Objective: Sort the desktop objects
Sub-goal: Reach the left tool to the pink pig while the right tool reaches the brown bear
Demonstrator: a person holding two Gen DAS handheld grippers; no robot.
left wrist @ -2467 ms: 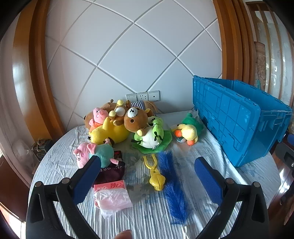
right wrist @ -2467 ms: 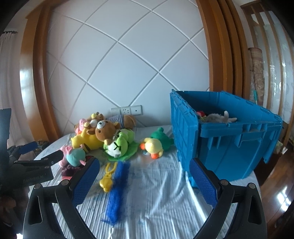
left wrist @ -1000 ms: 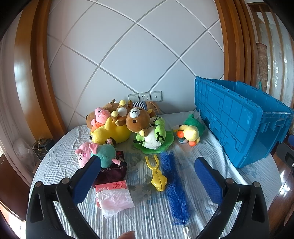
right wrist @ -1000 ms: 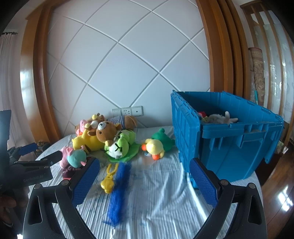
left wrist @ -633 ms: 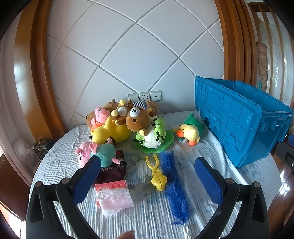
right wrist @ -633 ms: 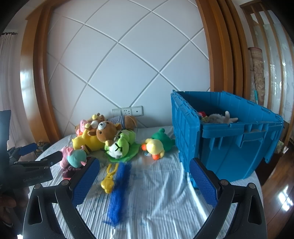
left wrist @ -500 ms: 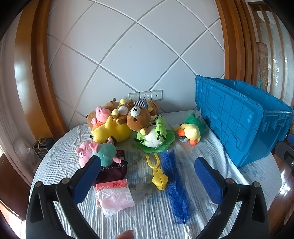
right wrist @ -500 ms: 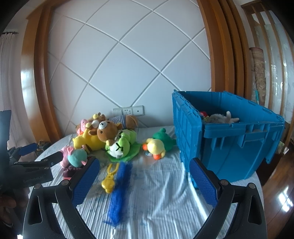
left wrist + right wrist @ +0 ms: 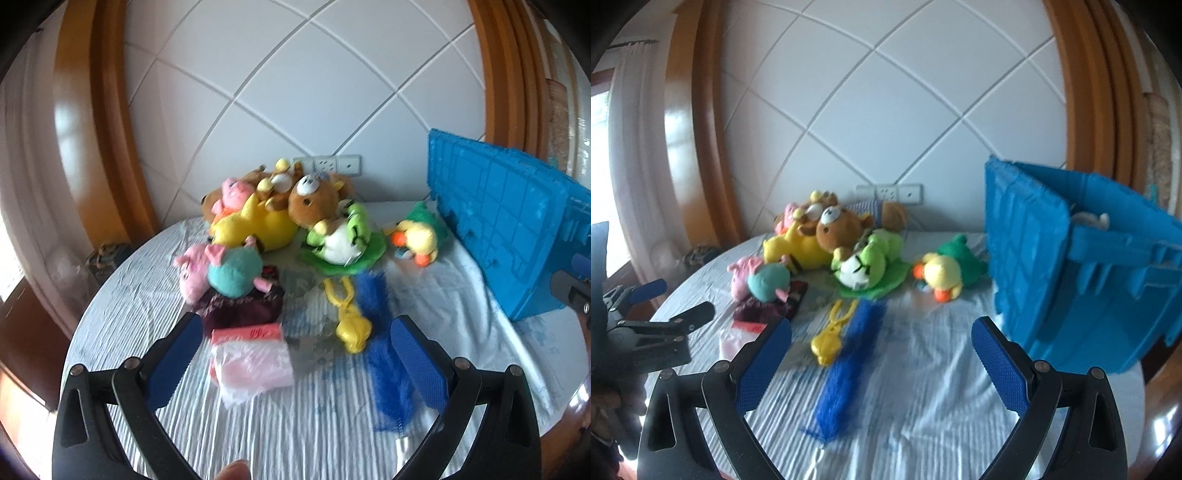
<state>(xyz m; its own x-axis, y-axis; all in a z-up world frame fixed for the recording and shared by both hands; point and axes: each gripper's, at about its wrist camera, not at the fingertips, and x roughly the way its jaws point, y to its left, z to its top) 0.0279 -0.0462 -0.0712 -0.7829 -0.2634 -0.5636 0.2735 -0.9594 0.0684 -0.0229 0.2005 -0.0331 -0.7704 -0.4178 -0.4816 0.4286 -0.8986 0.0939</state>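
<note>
Soft toys lie on a round, white-clothed table: a pink pig in teal, a yellow plush, a brown bear, a green frog and a yellow duck. Nearer lie a pink packet, a dark red pouch, a yellow clip toy and a blue feather. My left gripper hangs open over the packet, holding nothing. My right gripper is open and empty above the feather and clip toy. The left gripper shows at that view's left edge.
An open blue crate stands at the table's right side with a pale plush inside. A tiled wall with sockets backs the table, framed by curved wooden trim. A fingertip shows at the bottom edge.
Both grippers have moved forward and a little left, so the toys look larger and sit further right; the views are blurred by motion. Both stay open and nothing on the table has moved.
</note>
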